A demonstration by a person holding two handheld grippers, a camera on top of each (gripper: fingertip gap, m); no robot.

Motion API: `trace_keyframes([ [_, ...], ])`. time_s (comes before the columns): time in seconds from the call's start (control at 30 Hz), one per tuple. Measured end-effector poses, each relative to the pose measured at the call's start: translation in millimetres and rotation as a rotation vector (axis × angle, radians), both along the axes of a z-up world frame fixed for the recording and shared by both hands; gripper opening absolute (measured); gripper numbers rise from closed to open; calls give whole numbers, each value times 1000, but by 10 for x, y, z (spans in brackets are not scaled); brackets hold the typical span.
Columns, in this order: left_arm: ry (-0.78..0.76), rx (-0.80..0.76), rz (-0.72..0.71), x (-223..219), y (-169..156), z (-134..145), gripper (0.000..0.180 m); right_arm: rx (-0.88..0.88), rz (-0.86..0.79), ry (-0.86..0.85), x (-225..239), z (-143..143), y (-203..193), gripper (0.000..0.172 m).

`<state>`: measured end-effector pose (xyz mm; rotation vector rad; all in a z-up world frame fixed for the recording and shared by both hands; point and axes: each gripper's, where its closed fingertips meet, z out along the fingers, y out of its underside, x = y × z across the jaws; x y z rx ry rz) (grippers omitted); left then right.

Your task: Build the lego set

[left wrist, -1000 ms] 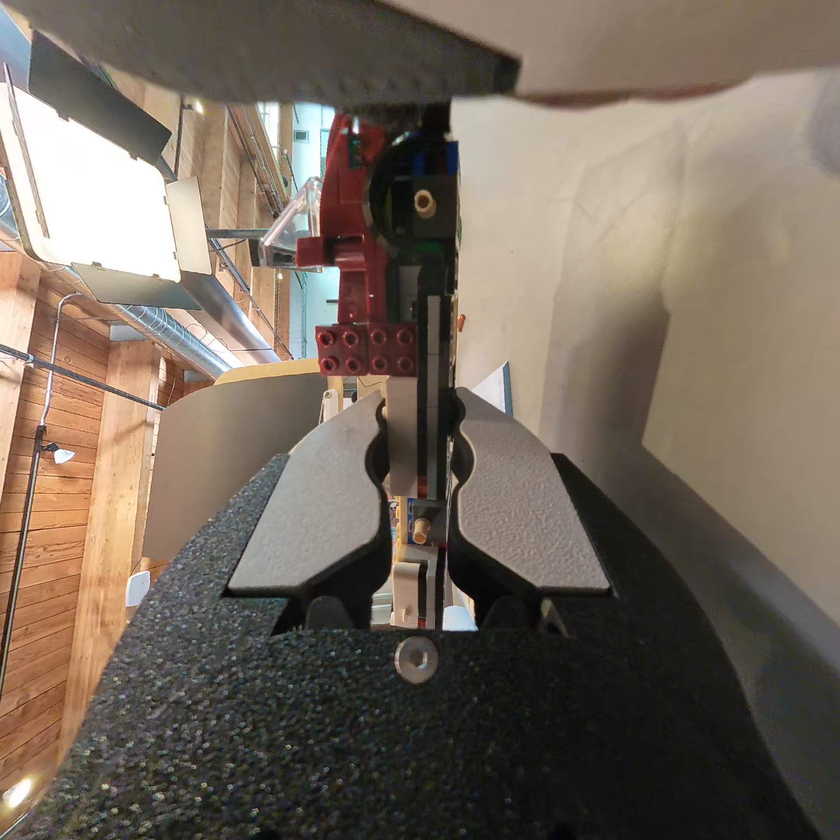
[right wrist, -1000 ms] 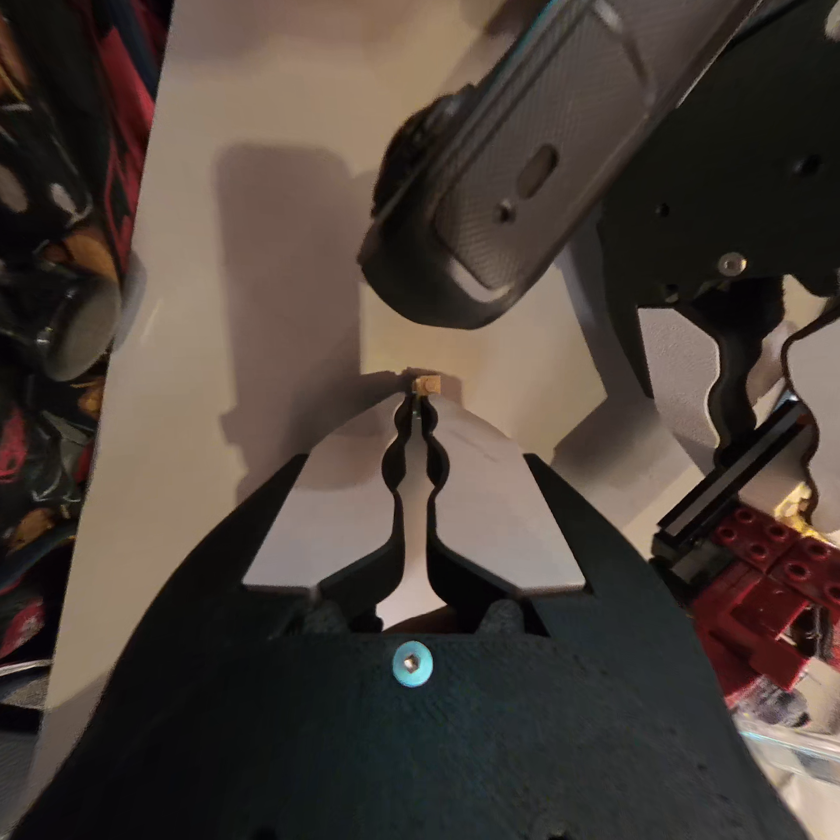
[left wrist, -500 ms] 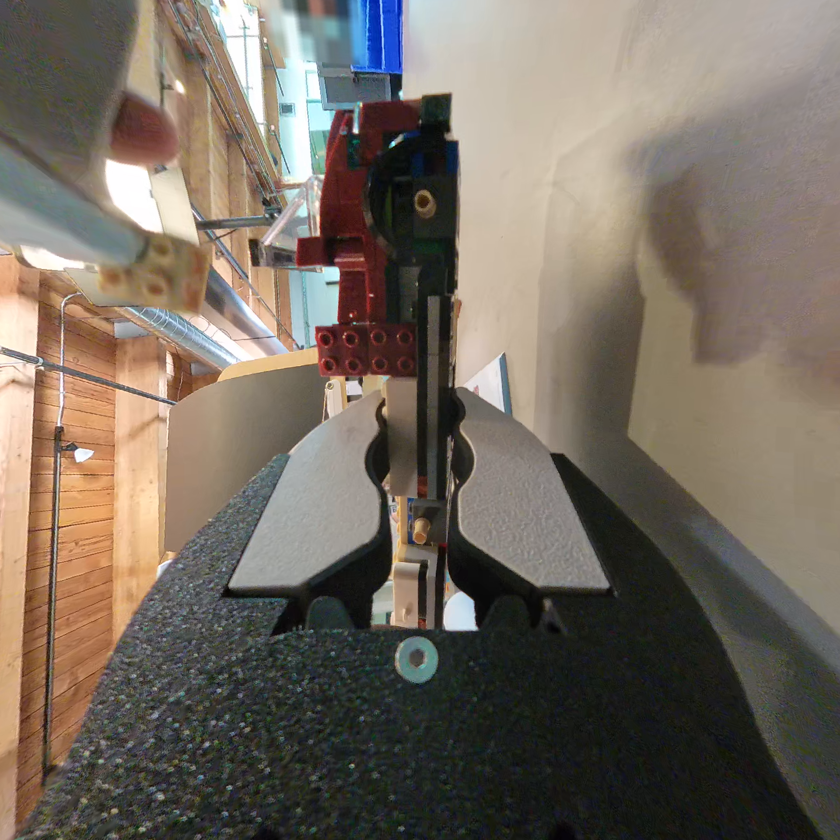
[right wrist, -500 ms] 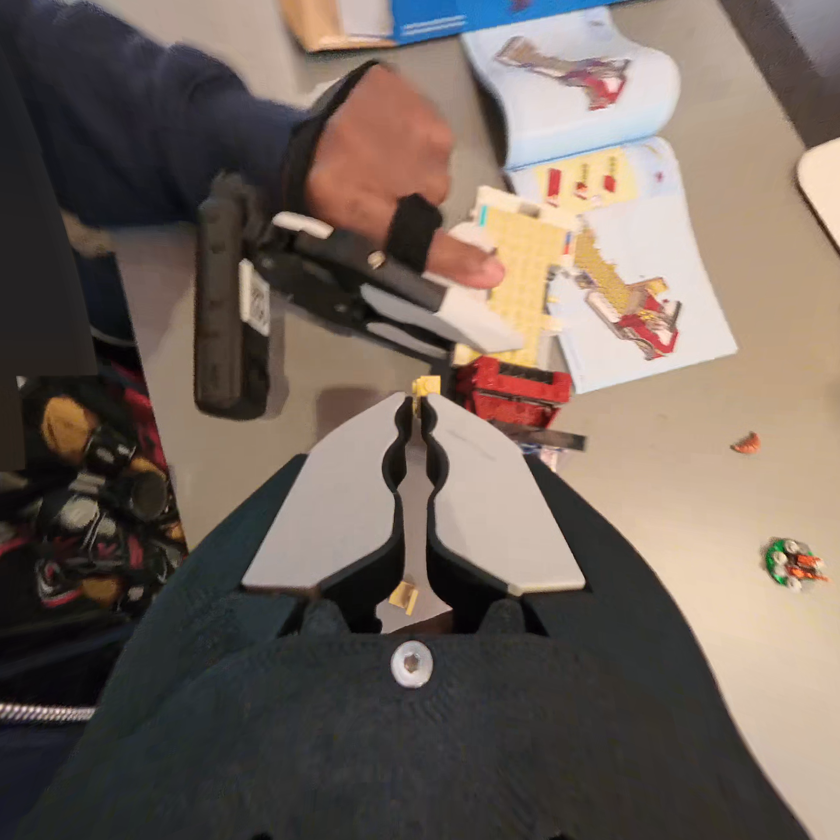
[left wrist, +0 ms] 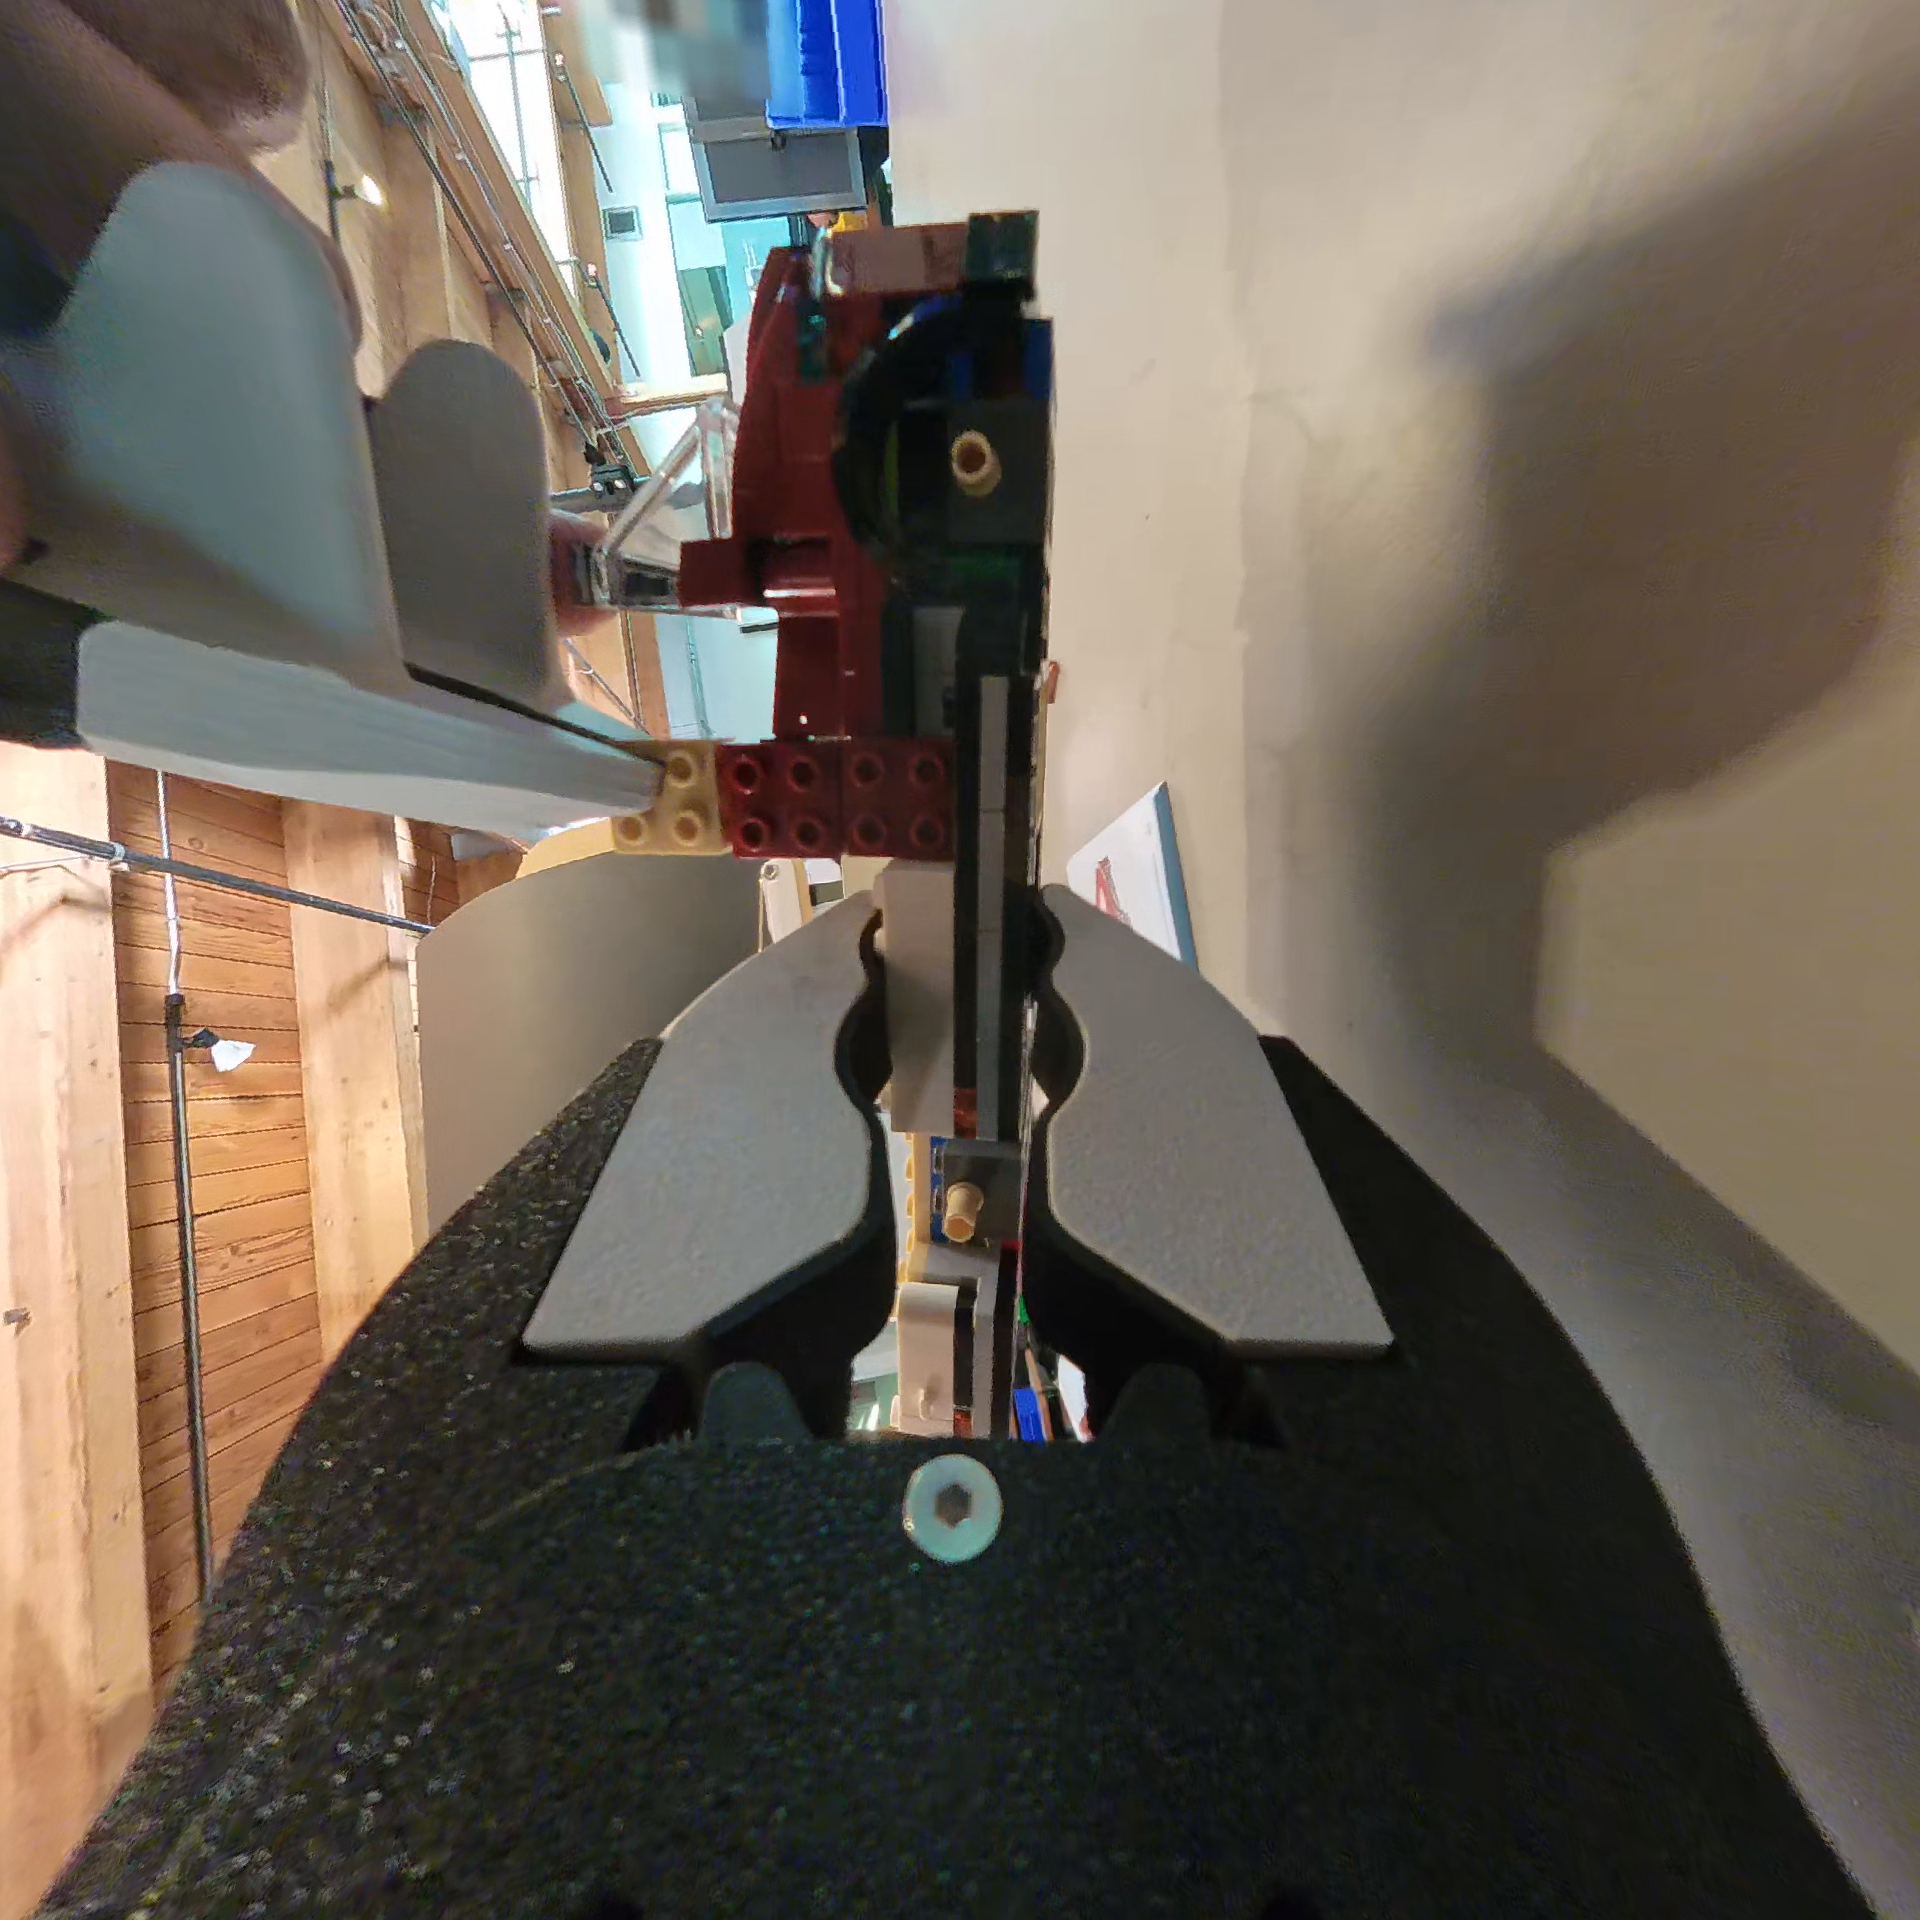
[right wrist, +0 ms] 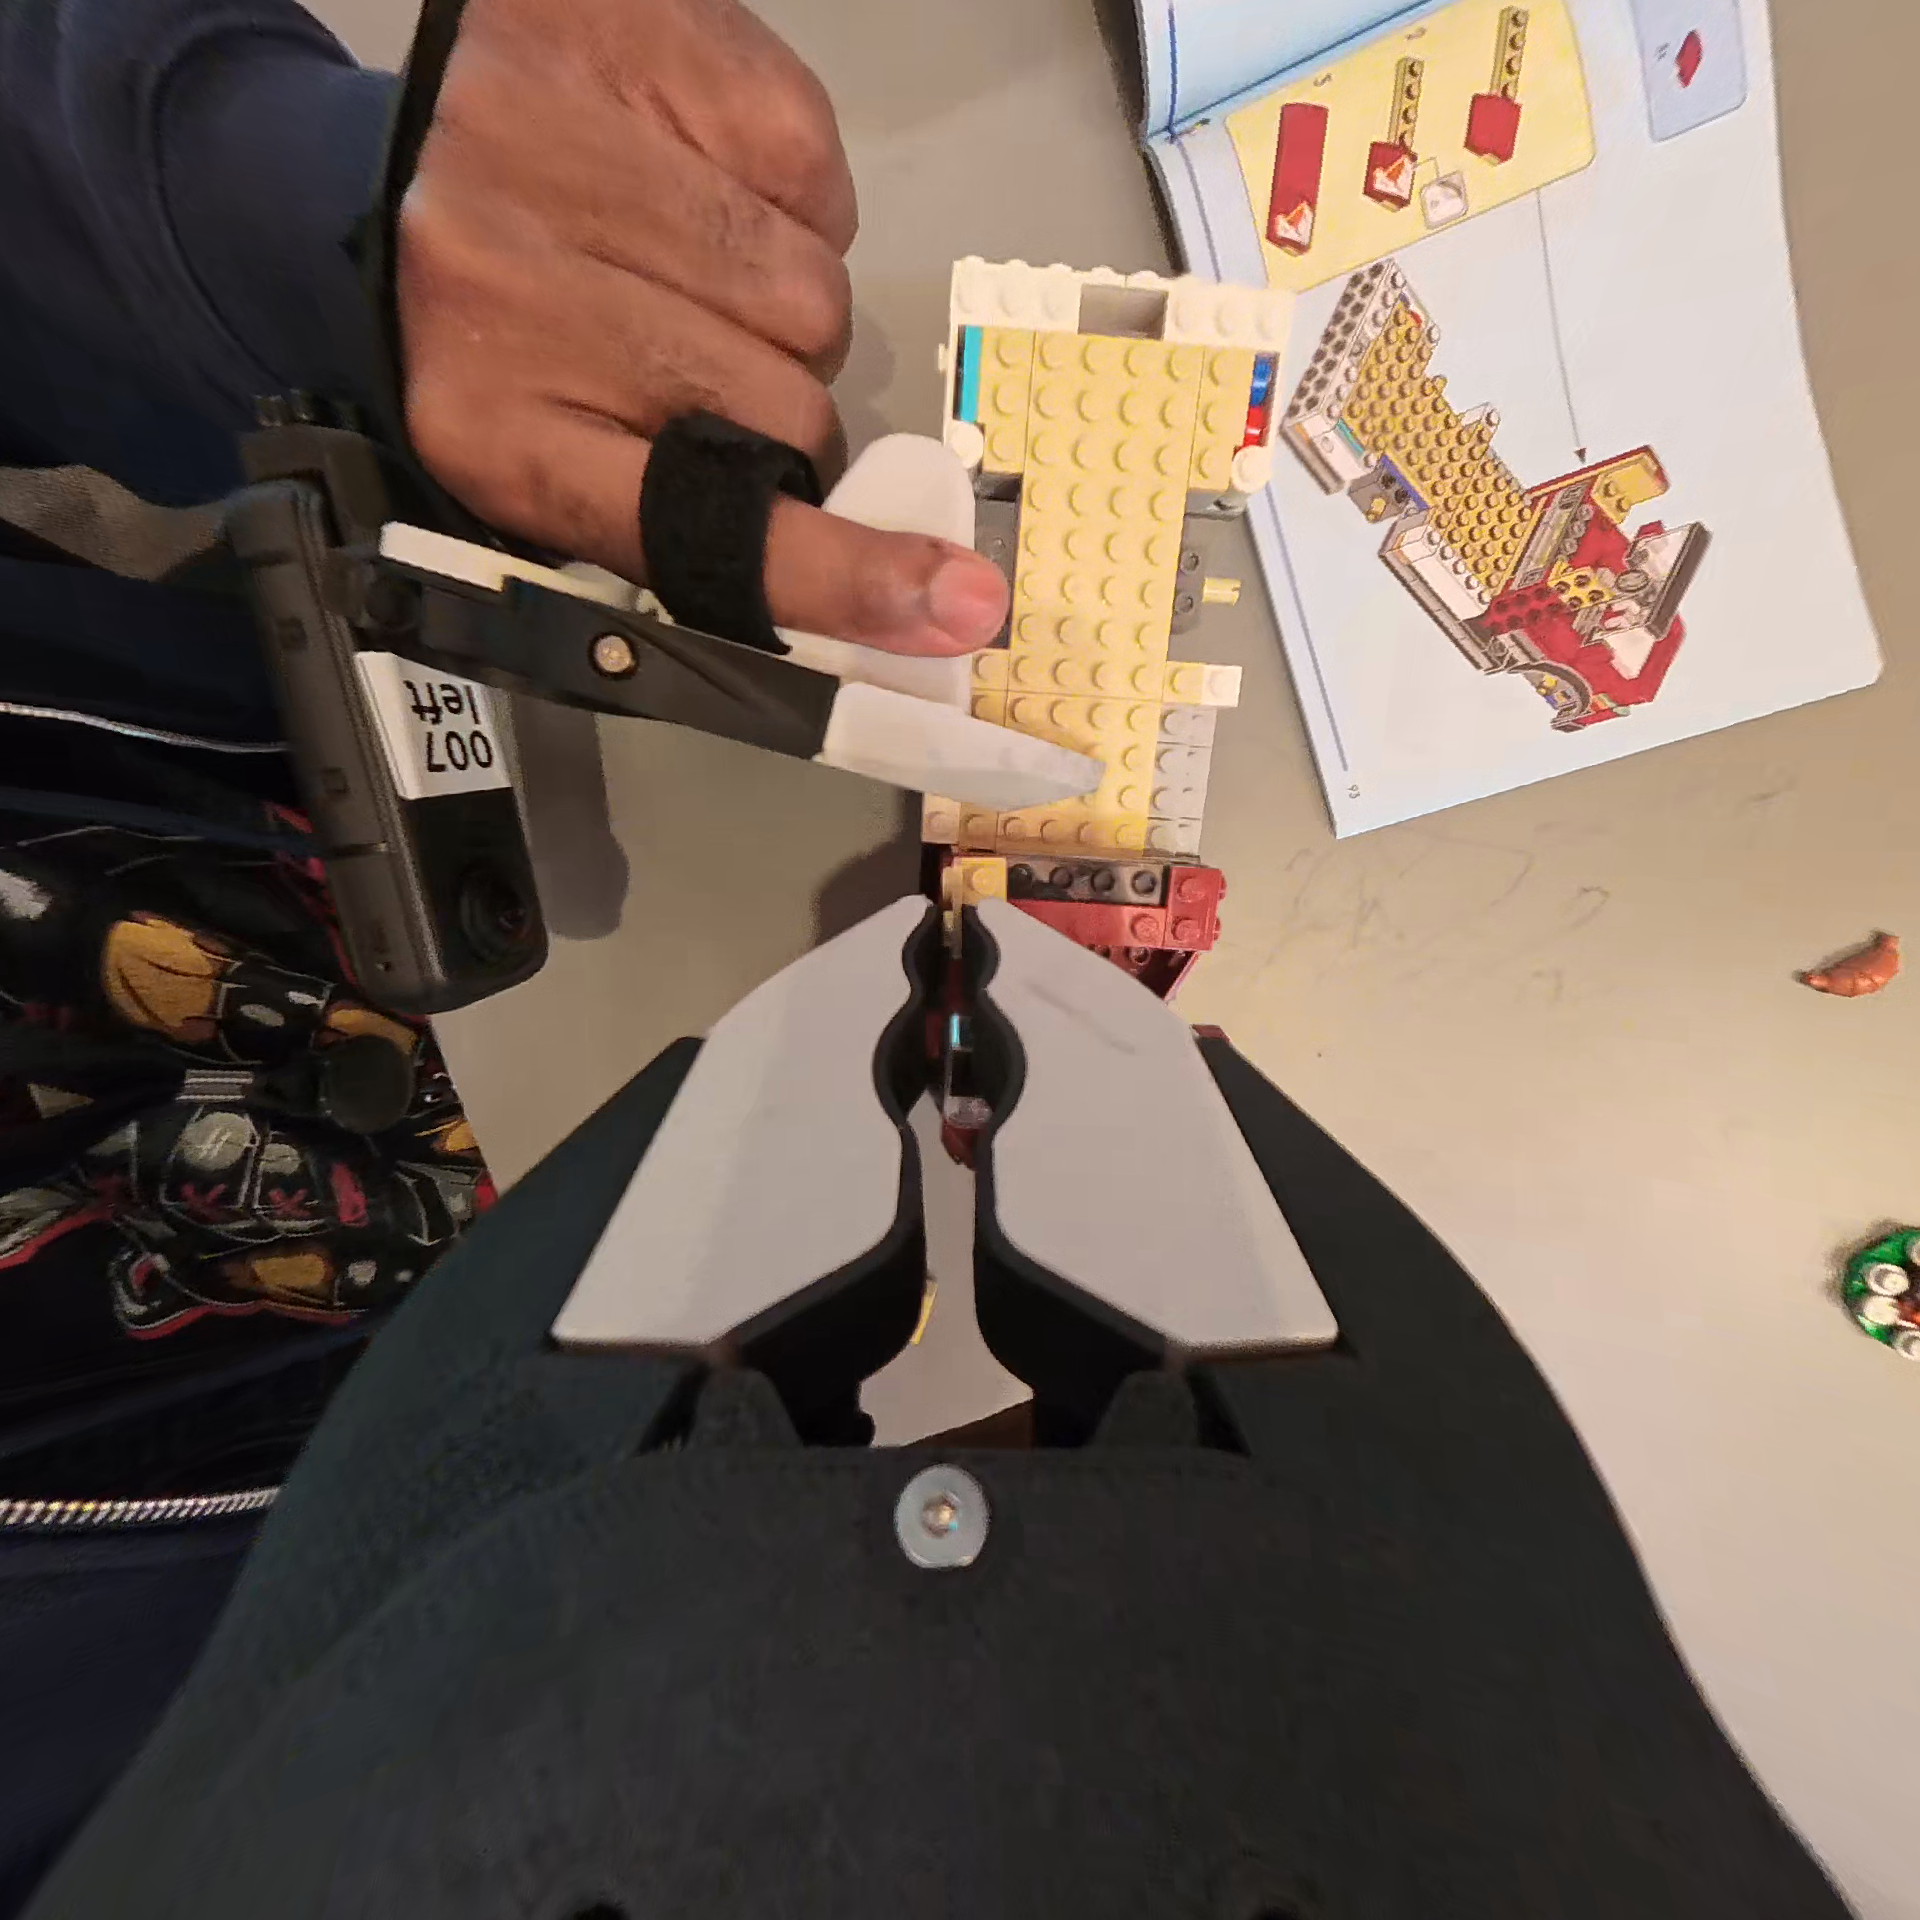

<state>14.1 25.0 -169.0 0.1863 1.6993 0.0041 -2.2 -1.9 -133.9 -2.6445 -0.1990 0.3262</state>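
Right gripper [right wrist: 954,914] is pinched tight on a small tan plate [left wrist: 670,802], held right against the dark red bricks [left wrist: 840,800] of the brick model [right wrist: 1101,582]. Left gripper [left wrist: 956,935] is clamped on that model's black and white edge, above the grey table [right wrist: 1455,1091] with its instruction booklet [right wrist: 1558,416]. Risk, I'd guess: the thin plate twists in the pinch and sits crooked, or a hard push pops bricks loose.

A workshop or studio: plank-clad wooden walls [left wrist: 239,1143], an exposed metal duct [left wrist: 582,727], a light stand [left wrist: 187,1195], and a grey counter [right wrist: 1455,1091] carrying an open brick-building instruction booklet [right wrist: 1558,416].
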Motion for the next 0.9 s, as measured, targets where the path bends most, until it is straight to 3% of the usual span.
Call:
trace_keyframes([
  [0.47,2,-1,29,-4,79,64,23,-22,-21,101,0,-27,-3,3],
  [0.9,9,37,44,-12,70,37,23,-114,88,35,7,-80,-14,3],
])
